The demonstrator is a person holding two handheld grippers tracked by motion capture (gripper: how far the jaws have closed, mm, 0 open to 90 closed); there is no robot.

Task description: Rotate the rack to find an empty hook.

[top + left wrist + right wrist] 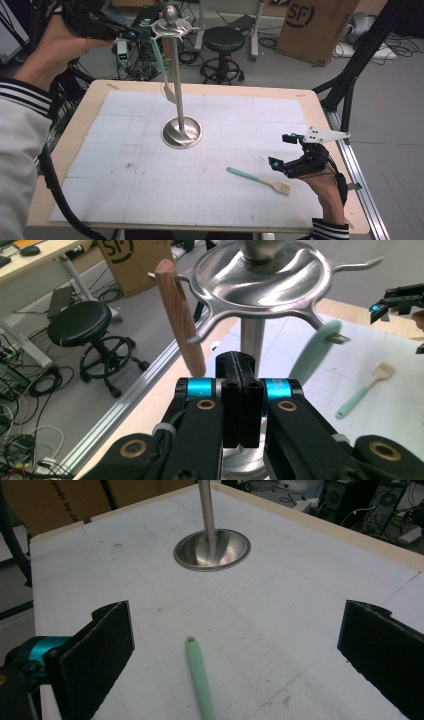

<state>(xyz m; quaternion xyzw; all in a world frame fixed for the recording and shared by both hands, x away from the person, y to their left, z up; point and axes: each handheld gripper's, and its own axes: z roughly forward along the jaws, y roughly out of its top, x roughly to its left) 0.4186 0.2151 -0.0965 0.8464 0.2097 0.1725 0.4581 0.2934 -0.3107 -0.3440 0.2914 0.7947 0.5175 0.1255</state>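
A tall metal stand [176,75] with a ring of hooks [260,280] at its top rises from a round base [212,550] in the middle of the table. A green-handled spatula [162,65] hangs from one hook; its handle [314,352] looks blurred in the left gripper view. From another hook hangs a wooden handle [180,322]. My left gripper [144,34] is raised beside the stand's top, its jaws [241,390] shut with nothing between them. A second green-handled spatula [257,180] lies on the mat. My right gripper [281,150] hovers low over it, open wide, the handle [200,680] lying between its pads.
A white gridded mat [125,150] covers the wooden table [80,115]. Beyond the far edge stand a black stool [222,42], a cardboard box [315,25] and tangled cables. A black tripod leg [360,55] rises at the right.
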